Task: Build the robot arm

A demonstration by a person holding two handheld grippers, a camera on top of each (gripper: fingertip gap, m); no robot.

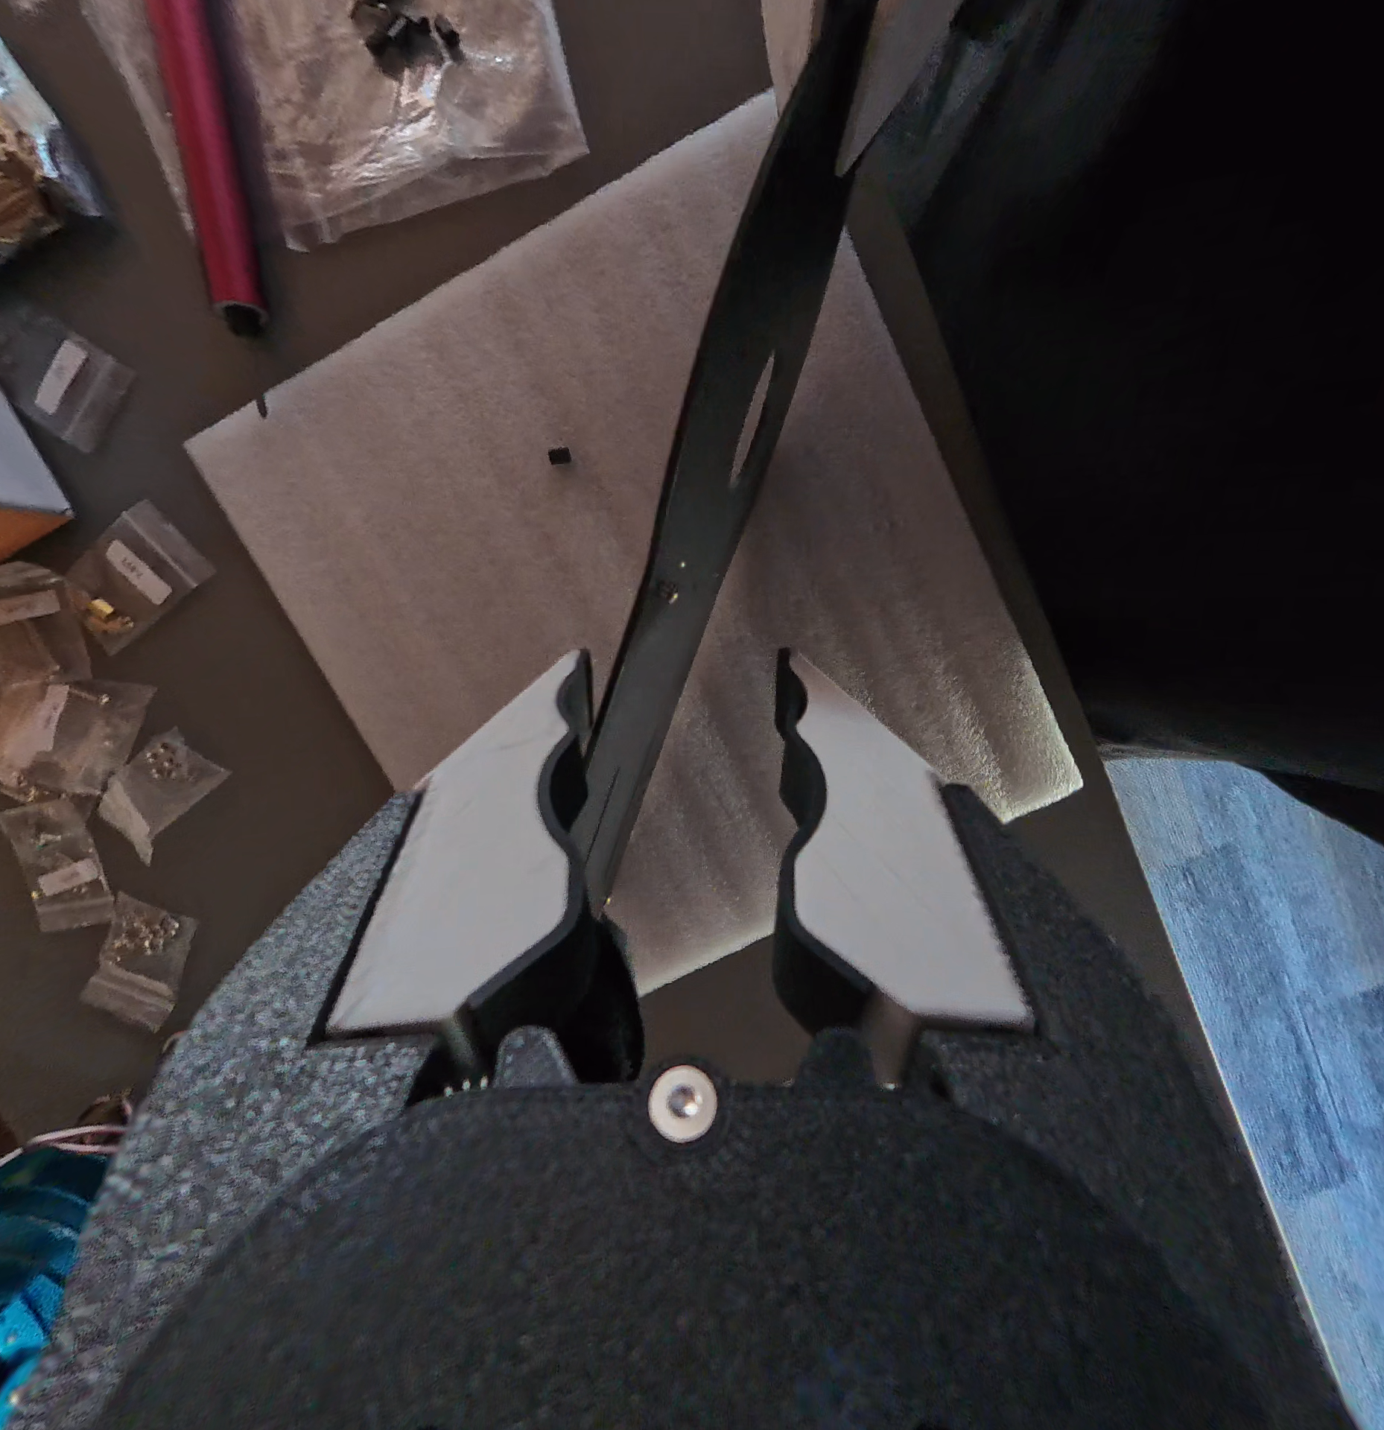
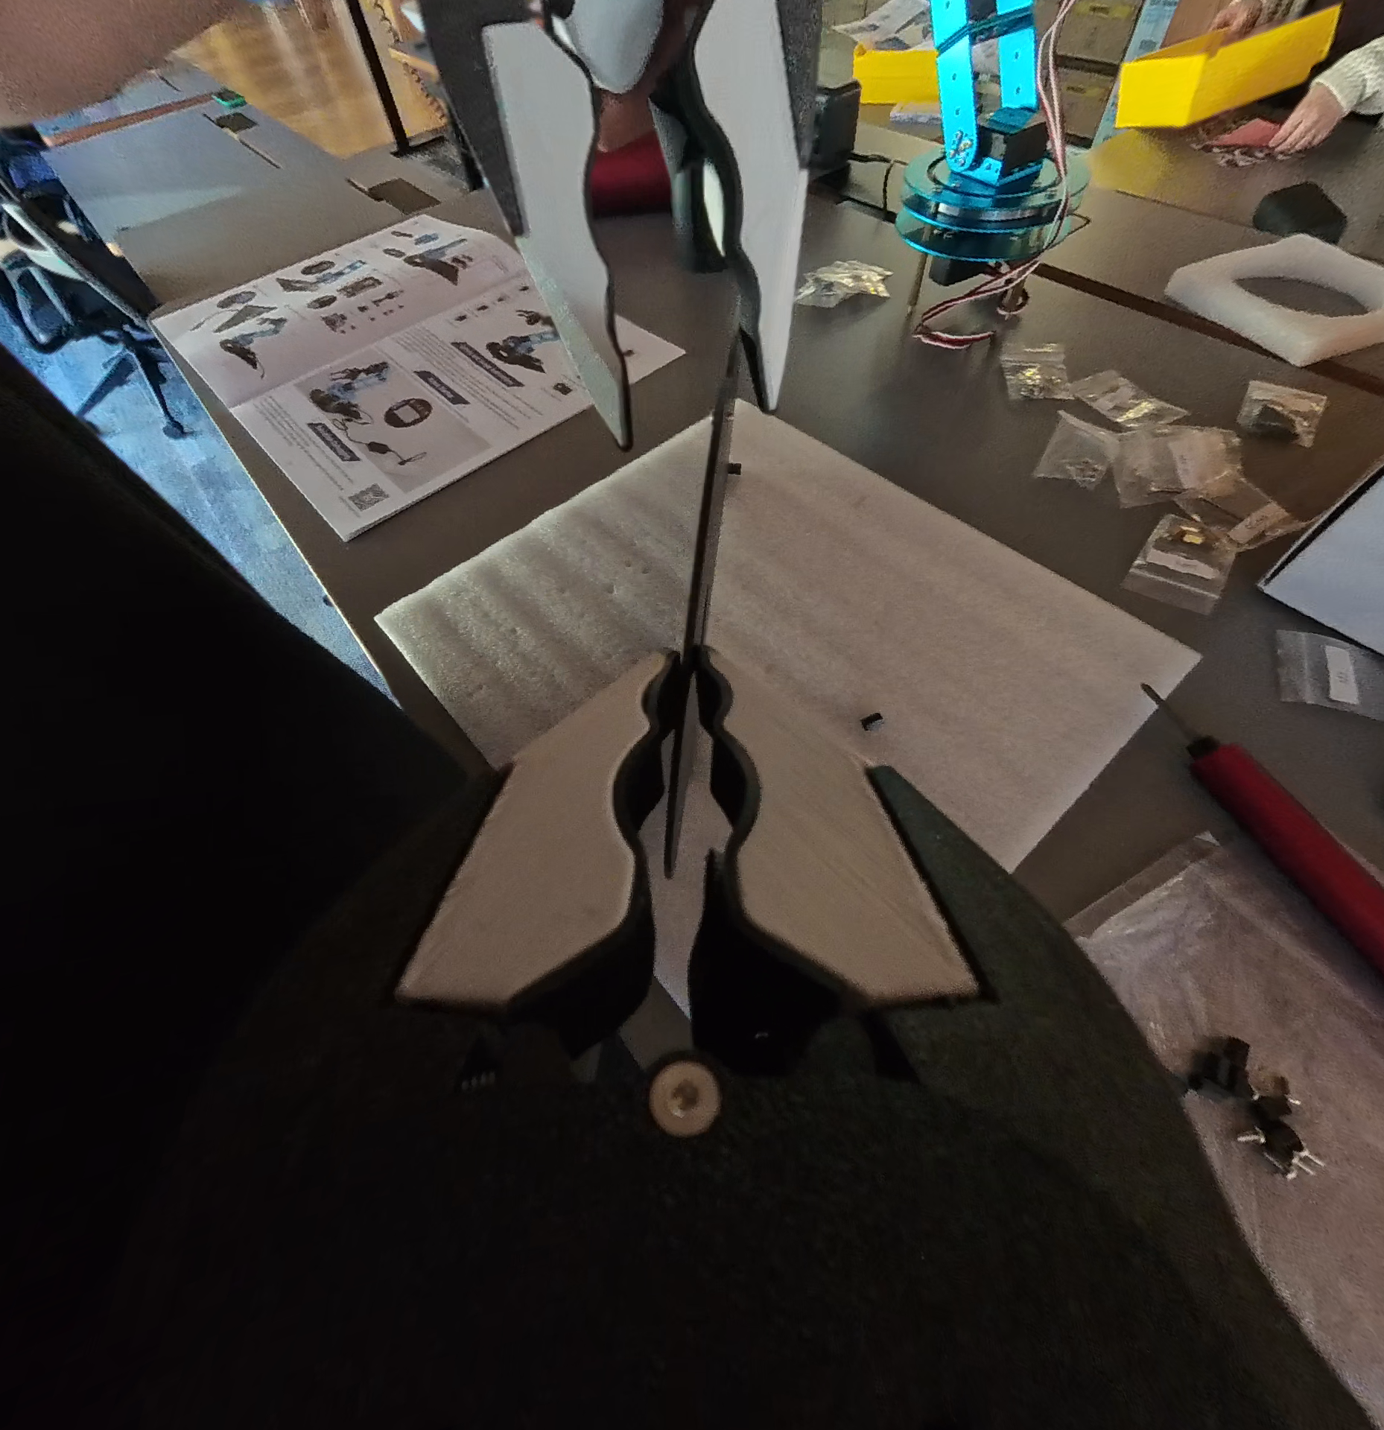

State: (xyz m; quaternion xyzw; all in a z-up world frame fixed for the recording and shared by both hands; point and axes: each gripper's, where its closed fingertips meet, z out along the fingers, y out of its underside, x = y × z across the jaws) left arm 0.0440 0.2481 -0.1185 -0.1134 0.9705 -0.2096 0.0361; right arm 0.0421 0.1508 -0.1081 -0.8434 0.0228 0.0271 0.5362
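Jaws of right gripper point(image 2: 693, 673) clamp black plate point(image 2: 708, 542) edge; left gripper point(image 1: 685, 665) gapes around it.

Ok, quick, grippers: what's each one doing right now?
Left gripper: open, its left finger touching the thin black plate.
Right gripper: shut on the plate's other end.
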